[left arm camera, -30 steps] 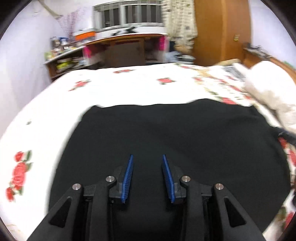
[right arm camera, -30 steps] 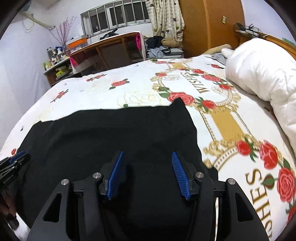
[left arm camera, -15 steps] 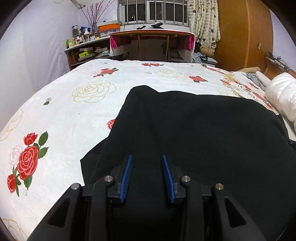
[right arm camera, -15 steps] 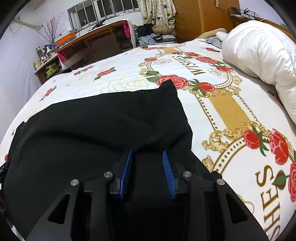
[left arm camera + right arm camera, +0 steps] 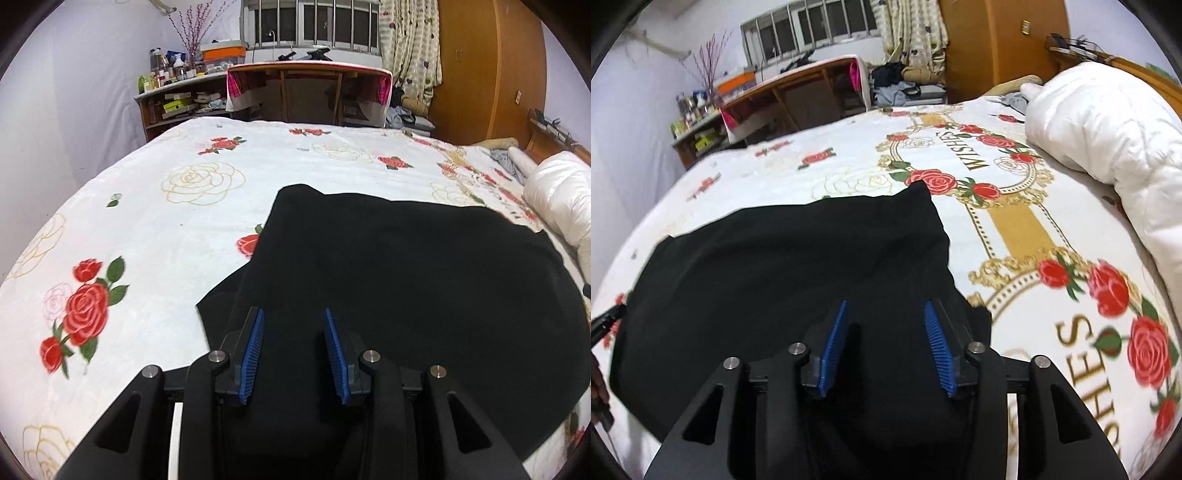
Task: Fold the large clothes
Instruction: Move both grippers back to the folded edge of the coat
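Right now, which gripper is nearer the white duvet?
Right. The right gripper is over the black garment's edge facing the white duvet; the left gripper is at the opposite edge.

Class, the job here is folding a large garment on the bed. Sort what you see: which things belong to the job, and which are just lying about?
Belongs to the job:
black garment
left gripper
right gripper
rose-print bedspread

Just lying about:
white duvet
desk
cluttered shelf
clothes pile

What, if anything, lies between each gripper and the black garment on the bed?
Nothing visible does. The left gripper and right gripper both hang directly over the black garment, with only dark cloth showing between their blue pads. The white duvet lies off to the side.
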The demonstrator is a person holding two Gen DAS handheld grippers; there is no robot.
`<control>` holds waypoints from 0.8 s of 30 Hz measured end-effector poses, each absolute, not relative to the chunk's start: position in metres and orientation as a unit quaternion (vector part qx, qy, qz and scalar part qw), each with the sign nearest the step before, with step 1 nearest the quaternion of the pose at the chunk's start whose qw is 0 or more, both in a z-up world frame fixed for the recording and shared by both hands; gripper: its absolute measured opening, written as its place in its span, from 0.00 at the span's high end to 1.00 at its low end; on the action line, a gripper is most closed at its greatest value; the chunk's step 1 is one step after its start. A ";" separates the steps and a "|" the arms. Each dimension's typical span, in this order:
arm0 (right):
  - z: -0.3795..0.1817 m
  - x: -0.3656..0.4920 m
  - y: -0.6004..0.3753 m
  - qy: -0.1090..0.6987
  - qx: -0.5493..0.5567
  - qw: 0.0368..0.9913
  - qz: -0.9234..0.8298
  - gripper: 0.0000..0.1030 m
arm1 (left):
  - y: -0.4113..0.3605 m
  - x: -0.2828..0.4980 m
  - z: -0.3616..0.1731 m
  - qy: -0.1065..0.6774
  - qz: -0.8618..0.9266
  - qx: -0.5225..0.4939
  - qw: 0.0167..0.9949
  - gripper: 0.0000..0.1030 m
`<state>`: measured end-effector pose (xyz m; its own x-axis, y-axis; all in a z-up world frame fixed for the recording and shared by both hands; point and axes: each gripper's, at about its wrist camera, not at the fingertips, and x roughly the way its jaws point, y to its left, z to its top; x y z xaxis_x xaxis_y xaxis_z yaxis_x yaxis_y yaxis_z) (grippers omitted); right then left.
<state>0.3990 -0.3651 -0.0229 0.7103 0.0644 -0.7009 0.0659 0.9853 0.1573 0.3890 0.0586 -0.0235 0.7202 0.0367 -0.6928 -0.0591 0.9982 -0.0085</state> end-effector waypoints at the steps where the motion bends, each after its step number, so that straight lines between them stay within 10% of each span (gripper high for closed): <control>1: -0.021 0.389 -0.365 0.377 0.091 0.922 0.001 0.56 | 0.060 0.380 -0.021 0.370 0.026 -0.020 0.928 0.64; 24: -0.045 0.310 -0.391 0.420 0.115 0.900 -0.012 0.52 | 0.091 0.316 -0.031 0.400 0.033 -0.062 0.914 0.61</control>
<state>0.3101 -0.3908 -0.0445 0.6463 0.0746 -0.7594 0.1183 0.9734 0.1962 0.3160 0.0913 -0.0309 0.6780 0.0114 -0.7349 -0.1109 0.9900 -0.0870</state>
